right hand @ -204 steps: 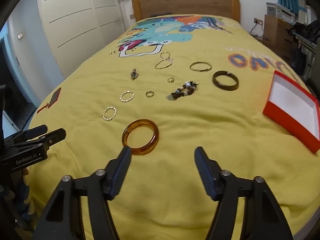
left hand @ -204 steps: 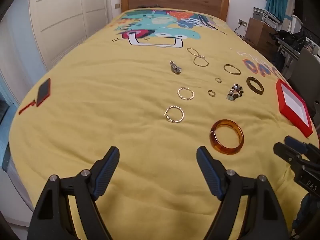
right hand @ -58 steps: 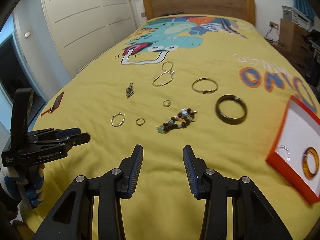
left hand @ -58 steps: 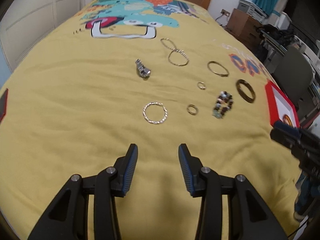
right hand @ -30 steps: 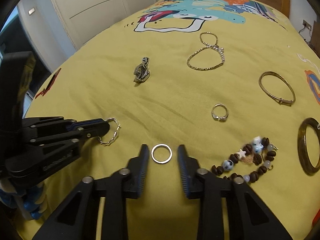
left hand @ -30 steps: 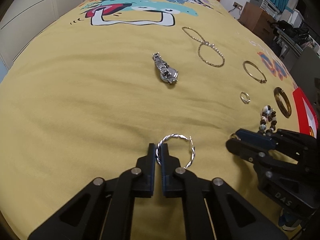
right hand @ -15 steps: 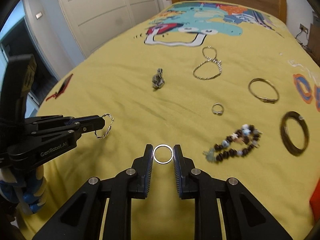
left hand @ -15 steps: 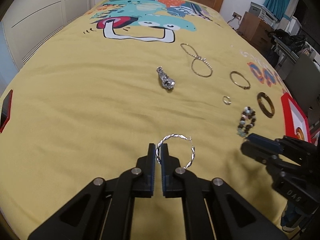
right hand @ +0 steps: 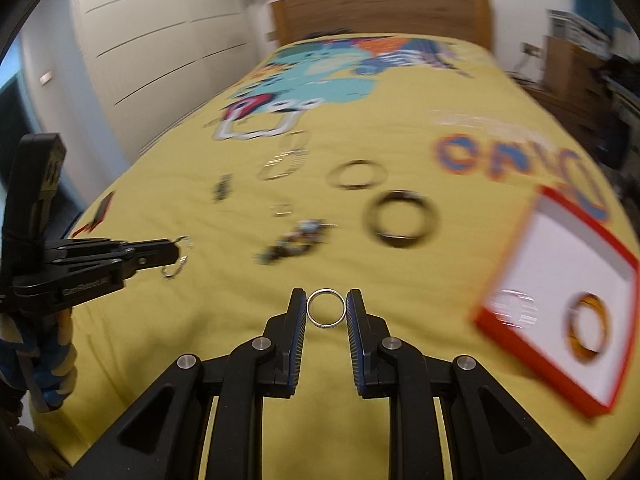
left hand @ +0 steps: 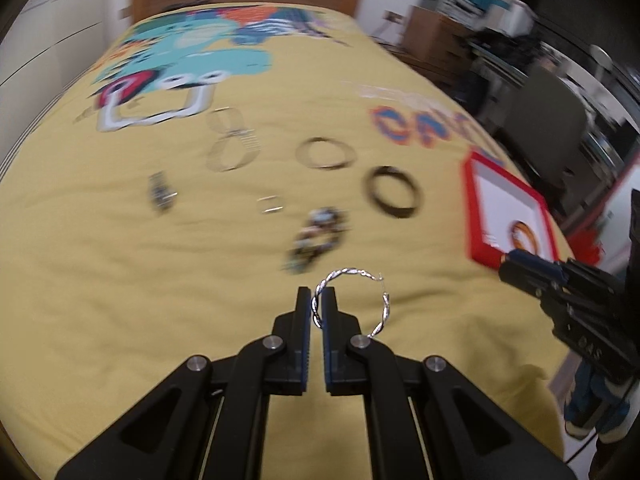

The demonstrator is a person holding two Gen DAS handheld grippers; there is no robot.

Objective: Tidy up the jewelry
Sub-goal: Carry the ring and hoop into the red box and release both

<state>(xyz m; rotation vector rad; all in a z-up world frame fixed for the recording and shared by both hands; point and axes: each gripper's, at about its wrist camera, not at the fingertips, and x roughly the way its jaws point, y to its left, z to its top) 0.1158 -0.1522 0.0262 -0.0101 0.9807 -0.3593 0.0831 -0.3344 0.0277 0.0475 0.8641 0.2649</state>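
I start at the left. My left gripper (left hand: 317, 304) is pressed together on a twisted silver hoop (left hand: 352, 300), pinching one side of it so that the rest of the loop sticks out to the right of the pads, clear of the yellow bedspread (left hand: 120, 280). In the right wrist view the same gripper (right hand: 176, 254) comes in from the left edge with the hoop (right hand: 178, 260) hanging at its tip.

On the bedspread beyond, all blurred, I note from left to right: a small silver watch-like piece (left hand: 160, 194), a thin chain laid in a figure of eight (left hand: 232, 144), a small ring (left hand: 269, 205), a beaded bracelet (left hand: 316, 238), a thin metal bangle (left hand: 325, 153) and a dark bangle (left hand: 394, 192). They lie apart from one another.

My right gripper (right hand: 326, 308) pinches a plain silver ring (right hand: 326, 307) across its width, one pad on each side, the ring upright and off the bedspread.

At the far right sits a red-rimmed box (right hand: 500, 312) with a white floor. Inside it lie a silver hoop (right hand: 514, 308), blurred, and an amber bangle (right hand: 588, 328), side by side near the box's near end. In the left wrist view the right gripper (left hand: 508, 266) shows just in front of that box (left hand: 468, 200).
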